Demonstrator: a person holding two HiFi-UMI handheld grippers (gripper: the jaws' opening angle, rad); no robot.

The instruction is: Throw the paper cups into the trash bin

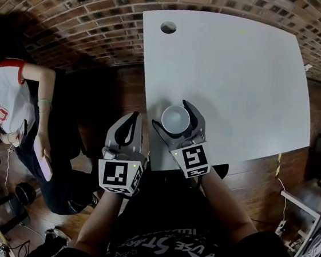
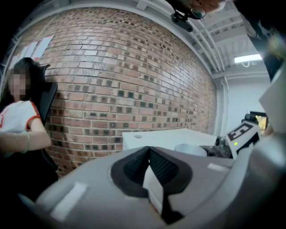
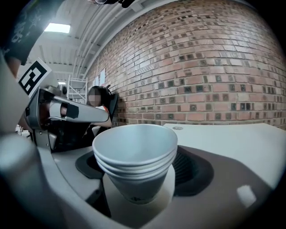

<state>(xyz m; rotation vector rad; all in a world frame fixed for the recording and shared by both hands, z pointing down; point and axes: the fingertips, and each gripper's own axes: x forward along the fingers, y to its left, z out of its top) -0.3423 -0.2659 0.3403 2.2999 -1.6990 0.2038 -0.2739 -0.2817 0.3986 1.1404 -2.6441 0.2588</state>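
L hand-held gripper [image 1: 131, 124]: jaws shut together, nothing btwn them. R hand-held gripper [image 1: 172, 116]: jaws wide apart w/ stacked paper cups [image 3: 134, 156] standing btwn them. Both forearms reach fwd, side by side, grippers near each other.

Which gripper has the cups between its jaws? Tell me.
The right gripper: the cups sit between its open jaws; the left gripper is shut, empty.

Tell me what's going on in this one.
A person holds a gripper in each hand. The right gripper has its jaws wide around a stack of paper cups at the near edge of the white table, not clearly squeezing it. The left gripper is shut and empty, beside the table.
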